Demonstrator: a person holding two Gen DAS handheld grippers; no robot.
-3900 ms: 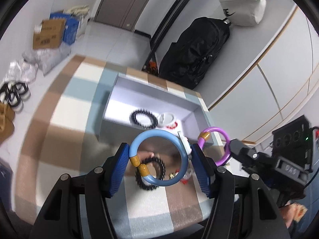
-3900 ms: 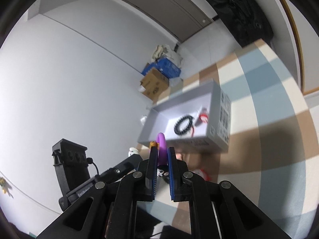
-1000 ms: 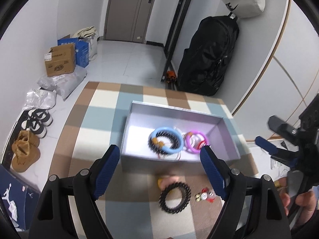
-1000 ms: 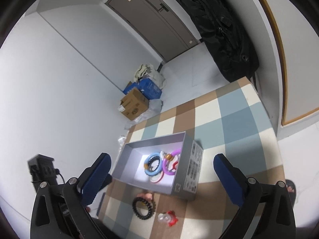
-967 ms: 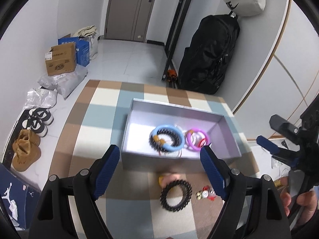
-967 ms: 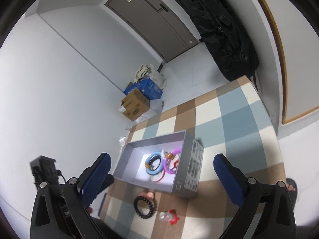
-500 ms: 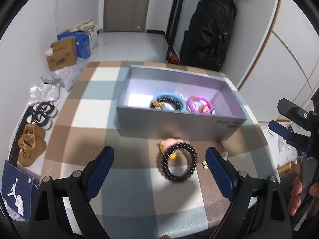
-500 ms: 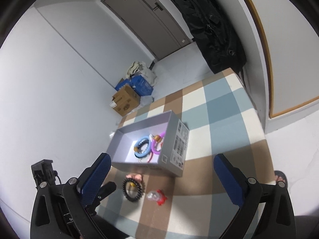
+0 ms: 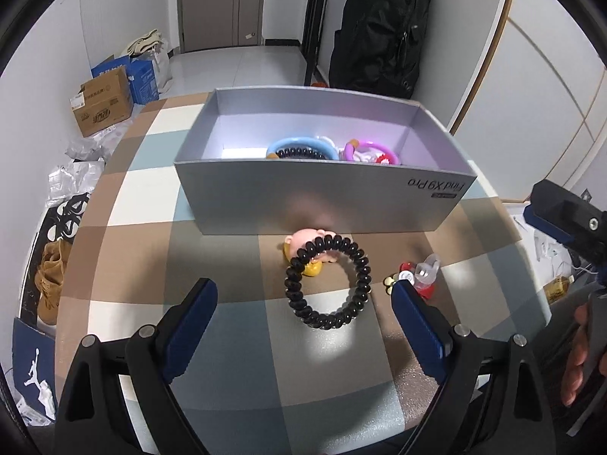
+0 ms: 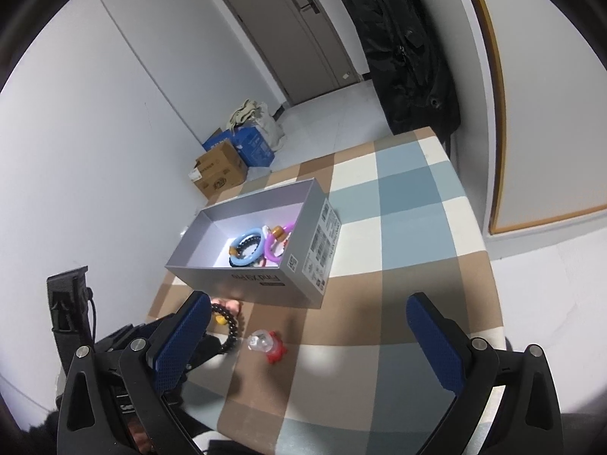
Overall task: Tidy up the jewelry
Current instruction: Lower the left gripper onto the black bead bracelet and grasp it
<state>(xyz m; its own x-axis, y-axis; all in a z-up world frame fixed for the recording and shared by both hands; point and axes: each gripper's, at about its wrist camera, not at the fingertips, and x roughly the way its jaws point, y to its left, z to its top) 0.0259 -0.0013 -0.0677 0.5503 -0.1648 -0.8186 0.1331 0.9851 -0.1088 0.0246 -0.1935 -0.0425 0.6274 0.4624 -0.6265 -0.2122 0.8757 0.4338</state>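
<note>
A grey box point(image 9: 322, 197) point(image 10: 205, 276) stands on the checked table point(image 9: 132, 250). Inside it lie a blue bangle point(image 9: 288, 143) point(image 10: 250, 232), a purple bangle point(image 9: 373, 146) point(image 10: 270, 244) and a black bead bracelet point(image 9: 299, 153). In front of the box a second black bead bracelet point(image 9: 328, 282) point(image 10: 231, 326) leans on a pink and yellow figure point(image 9: 303, 244). My left gripper point(image 9: 301, 286) is open, its jaws wide on either side of this bracelet without touching it. A red and clear trinket point(image 9: 421, 278) point(image 10: 271, 349) lies to the right. My right gripper point(image 10: 309, 299) is open and empty above the table.
A black backpack point(image 9: 379, 30) leans on the far wall. Cardboard boxes point(image 9: 102, 106) and shoes point(image 9: 51, 284) lie on the floor to the left. A person's hand point(image 9: 576, 360) holds the right gripper at the table's right edge.
The blue and purple bangles, held earlier, now lie in the box. My left gripper has sunk toward the table, with its jaws a little wider around the black bracelet. The right gripper shifted slightly.
</note>
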